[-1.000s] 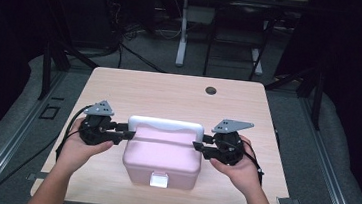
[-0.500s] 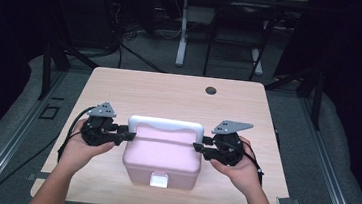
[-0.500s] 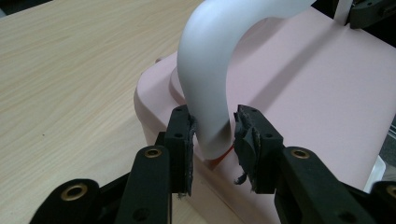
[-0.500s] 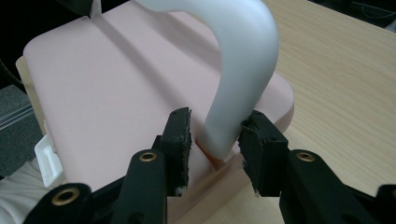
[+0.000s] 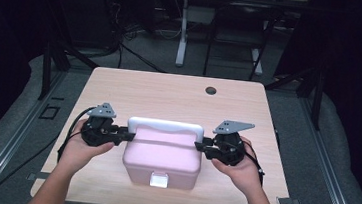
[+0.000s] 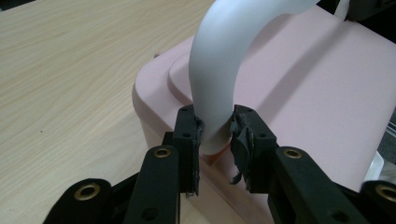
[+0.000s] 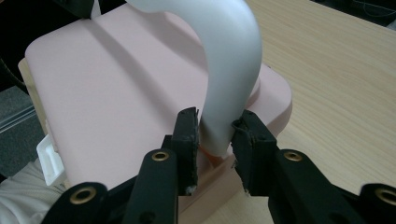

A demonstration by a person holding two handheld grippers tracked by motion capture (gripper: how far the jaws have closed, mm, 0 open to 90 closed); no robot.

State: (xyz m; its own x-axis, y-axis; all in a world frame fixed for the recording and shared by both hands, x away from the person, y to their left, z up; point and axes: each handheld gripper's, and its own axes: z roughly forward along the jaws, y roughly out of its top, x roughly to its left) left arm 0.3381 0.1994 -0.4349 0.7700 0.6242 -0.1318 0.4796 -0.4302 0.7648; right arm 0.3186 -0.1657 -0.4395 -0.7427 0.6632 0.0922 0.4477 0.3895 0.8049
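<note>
A pink lidded box (image 5: 161, 155) stands near the table's front edge, its white arched handle (image 5: 165, 125) raised upright. My left gripper (image 5: 128, 136) reaches in from the left; its jaws have just been closing and their pads now press on the handle's left foot (image 6: 212, 121) above the pink lid (image 6: 317, 93). My right gripper (image 5: 199, 146) comes in from the right the same way; its jaws have just been closing too and now clamp the handle's right foot (image 7: 222, 116) over the lid (image 7: 116, 84). A hand holds each gripper.
The box has a white latch (image 5: 160, 180) on its front face. The light wooden table (image 5: 169, 93) has a dark cable hole (image 5: 210, 91) near its far edge. Dark stands and cables fill the floor behind the table.
Both pairs of jaws have narrowed onto the handle's ends. The hands and the box have kept their places.
</note>
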